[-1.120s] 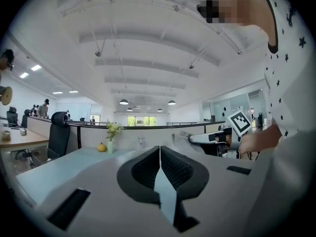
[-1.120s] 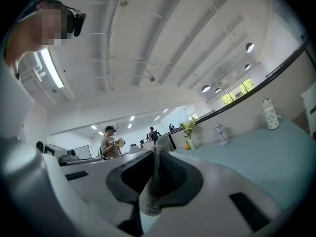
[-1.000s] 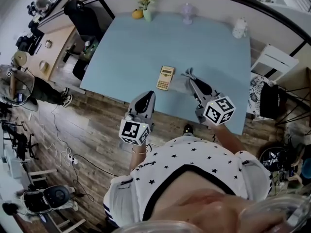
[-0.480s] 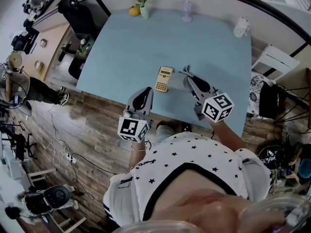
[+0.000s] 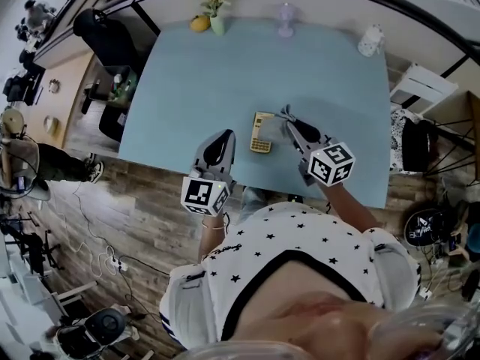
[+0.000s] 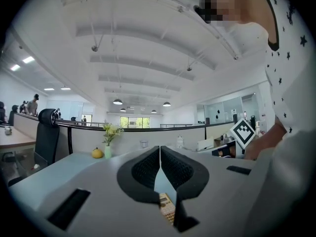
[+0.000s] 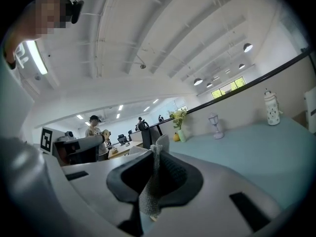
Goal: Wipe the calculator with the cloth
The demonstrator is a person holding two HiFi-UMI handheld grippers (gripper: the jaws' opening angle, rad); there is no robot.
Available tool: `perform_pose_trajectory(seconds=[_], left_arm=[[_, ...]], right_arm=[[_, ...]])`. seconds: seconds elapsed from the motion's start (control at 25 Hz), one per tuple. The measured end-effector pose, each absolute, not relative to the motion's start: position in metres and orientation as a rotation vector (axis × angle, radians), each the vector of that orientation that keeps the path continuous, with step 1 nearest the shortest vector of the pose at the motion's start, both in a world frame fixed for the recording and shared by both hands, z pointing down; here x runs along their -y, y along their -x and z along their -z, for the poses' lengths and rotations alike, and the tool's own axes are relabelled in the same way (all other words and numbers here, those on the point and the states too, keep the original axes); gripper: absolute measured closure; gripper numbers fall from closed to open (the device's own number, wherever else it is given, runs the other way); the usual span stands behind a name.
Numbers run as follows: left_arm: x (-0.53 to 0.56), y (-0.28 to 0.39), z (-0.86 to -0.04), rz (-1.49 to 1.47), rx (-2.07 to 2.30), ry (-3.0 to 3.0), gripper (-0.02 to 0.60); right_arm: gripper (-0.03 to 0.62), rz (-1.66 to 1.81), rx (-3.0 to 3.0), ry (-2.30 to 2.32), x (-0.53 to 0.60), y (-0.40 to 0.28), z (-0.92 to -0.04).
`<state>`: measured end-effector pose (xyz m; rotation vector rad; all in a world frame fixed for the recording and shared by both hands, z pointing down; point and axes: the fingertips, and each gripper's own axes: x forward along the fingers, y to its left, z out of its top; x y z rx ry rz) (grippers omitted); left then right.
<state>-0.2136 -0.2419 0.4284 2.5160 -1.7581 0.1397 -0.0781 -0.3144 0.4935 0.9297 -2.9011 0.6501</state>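
Note:
A beige calculator (image 5: 262, 133) lies flat on the light blue table (image 5: 225, 73), near its front edge. My right gripper (image 5: 291, 122) hovers just right of it, shut on a grey cloth (image 5: 286, 112). In the right gripper view the cloth (image 7: 150, 186) hangs pinched between the dark pads (image 7: 180, 174) of that gripper (image 7: 155, 154). My left gripper (image 5: 223, 136) is left of the calculator, over the table's front edge. Its jaws are shut with nothing between them (image 6: 160, 154). A strip of the calculator (image 6: 167, 207) shows below them.
At the table's far edge stand a vase of yellow flowers (image 5: 214, 6), an orange fruit (image 5: 199, 23), a clear goblet-shaped thing (image 5: 285, 17) and a white jar (image 5: 367, 42). A black chair (image 5: 105, 32) is at the left and a white chair (image 5: 420, 88) at the right.
Both grippers have come closer to the calculator. The right one, still holding the cloth, now sits close by its right edge. The head view has shifted toward the table.

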Motion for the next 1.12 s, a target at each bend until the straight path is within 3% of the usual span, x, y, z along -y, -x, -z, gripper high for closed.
perform_pose_trajectory(seconds=[0.76,1.12], left_arm=[[0.269,0.319,-0.44,-0.09,1.694,-2.513,0.551],[0.28,0.339,-0.448,-0.101,1.658,-2.52,0.551]], right_arm=[[0.557,-0.591,2.648,-1.028,0.35,0.16,-0.565],[0.557,-0.573,2.553,-1.036,0.357,0.175,-0.6]])
